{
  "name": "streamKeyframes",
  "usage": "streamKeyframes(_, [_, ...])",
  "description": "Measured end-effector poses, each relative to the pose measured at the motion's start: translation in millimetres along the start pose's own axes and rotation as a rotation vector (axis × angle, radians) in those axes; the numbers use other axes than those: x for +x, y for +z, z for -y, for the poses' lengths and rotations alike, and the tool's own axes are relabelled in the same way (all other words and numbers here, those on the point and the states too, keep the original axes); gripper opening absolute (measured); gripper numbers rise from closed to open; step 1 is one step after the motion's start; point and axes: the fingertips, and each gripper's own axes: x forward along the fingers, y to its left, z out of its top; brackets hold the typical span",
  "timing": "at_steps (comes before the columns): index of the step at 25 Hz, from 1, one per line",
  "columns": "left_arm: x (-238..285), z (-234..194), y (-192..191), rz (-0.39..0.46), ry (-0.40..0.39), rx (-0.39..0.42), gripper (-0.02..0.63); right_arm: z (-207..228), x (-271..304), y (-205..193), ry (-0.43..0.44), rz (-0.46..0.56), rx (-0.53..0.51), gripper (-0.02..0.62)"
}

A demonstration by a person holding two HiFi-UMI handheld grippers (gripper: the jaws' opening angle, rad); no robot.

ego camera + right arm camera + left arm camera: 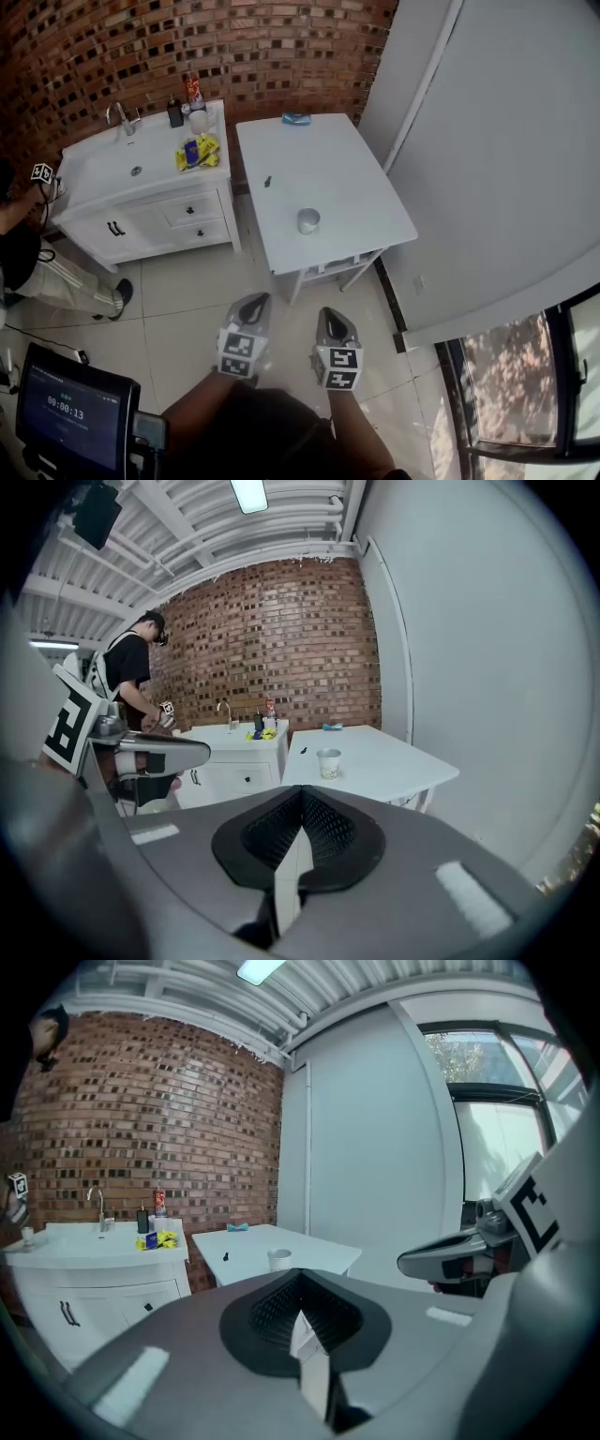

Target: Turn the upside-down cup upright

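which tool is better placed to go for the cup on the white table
Right, narrowly: both are shut and short of the table, but the right tool lines up closer with the cup than the left tool.

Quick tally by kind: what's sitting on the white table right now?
Pale cup: 1
Small blue object at the far edge: 1
Small black object: 1
Total on the white table: 3

Cup [308, 221] on the tabletop [356, 187], centre: too small to tell which end is up. Dark speck [267, 181] near the tabletop's left edge: unidentifiable.
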Motion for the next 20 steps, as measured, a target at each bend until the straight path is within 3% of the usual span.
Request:
streamKeyframes(5, [-29.0,19.3,1.2,0.014,0.012,0.012,-0.005,-11.0,-27.4,3.8,0.020,0.033,-0.011,0.012])
streamKeyframes(11, [-74.7,32.5,-18.4,0.016,0.060,-0.004,-0.005,-25.8,-56.5,-18.2,0.038,0.035,-0.009,0.012])
streamKeyframes(20, [-112.4,14.7,-20.7,0.044,0.066,-0.013,-0.005,-55.8,-75.7,-34.2,0.026,0.042,0.000,0.012])
